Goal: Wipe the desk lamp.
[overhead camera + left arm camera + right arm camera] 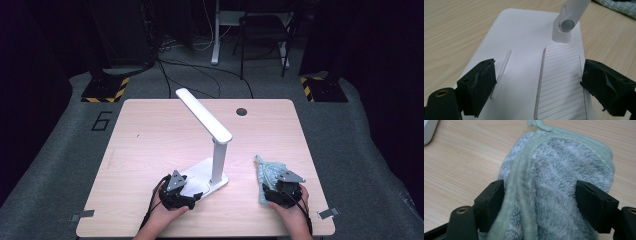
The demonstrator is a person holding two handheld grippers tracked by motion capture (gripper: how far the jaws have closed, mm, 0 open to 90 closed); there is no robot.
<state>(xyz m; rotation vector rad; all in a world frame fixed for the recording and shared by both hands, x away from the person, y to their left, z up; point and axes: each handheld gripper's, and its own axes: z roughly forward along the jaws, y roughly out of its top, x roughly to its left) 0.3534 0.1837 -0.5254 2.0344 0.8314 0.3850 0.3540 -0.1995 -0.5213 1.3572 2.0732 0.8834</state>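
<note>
The right gripper (540, 205) pinches a soft, light cloth (564, 177) bunched between its jaws, best held by this thick fold, while the left gripper (539, 87) gapes wide over the stiff lamp base (524, 45).

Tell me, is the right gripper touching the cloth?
Touching. In the right gripper view, the right gripper has both jaws pressed against the sides of the bunched cloth, with no gap showing.

White lamp (212, 150), pale green cloth (554, 182)
</note>
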